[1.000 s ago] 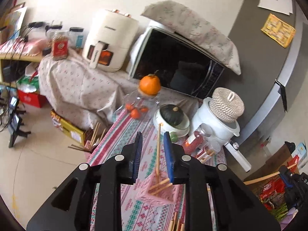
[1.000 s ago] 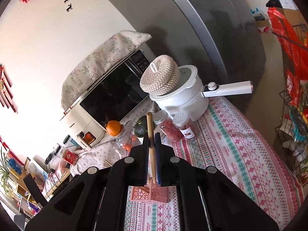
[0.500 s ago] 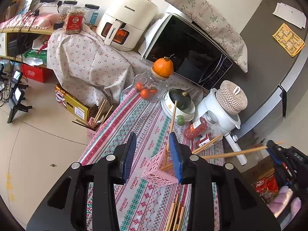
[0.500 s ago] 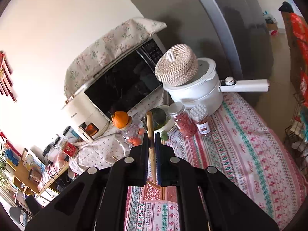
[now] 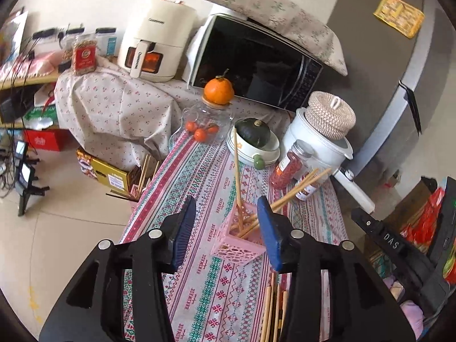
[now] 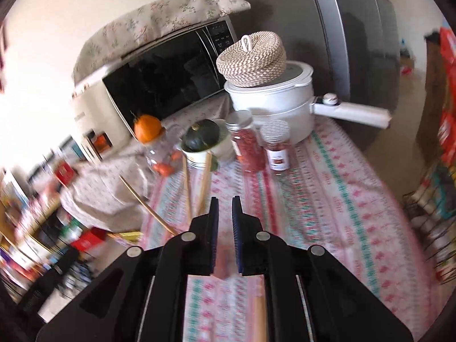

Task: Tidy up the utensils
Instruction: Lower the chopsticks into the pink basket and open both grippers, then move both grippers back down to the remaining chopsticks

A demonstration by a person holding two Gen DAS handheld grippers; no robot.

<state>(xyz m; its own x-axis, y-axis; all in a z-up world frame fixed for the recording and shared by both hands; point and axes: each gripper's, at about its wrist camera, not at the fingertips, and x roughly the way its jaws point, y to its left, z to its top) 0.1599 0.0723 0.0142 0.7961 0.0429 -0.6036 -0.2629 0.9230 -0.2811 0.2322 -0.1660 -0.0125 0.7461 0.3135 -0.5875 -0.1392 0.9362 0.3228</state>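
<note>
Several wooden chopsticks [image 5: 238,176] lean loosely in the tilted pink lattice basket [image 5: 238,246]. Left claw [image 5: 228,228], half-wide and opening, straddles it ungripped; right claw [image 6: 225,222], narrow, opening, holds nothing. A knock could topple the basket onto the bench [image 5: 205,182].

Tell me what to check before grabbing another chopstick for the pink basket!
1. Left tool empty: ok, nothing between its opening jaws.
2. Right tool empty: ok, jaws opening, the narrow gap is bare.
3. Basket upright on the cloth: ok.
4. Chopsticks in basket settled: ok; one stands upright, others lean right.
5. Loose chopsticks on the cloth near the left tool: ok, still some to pick up.
6. Jars clear of the basket: ok in the left view; the right view is blurred.
</note>
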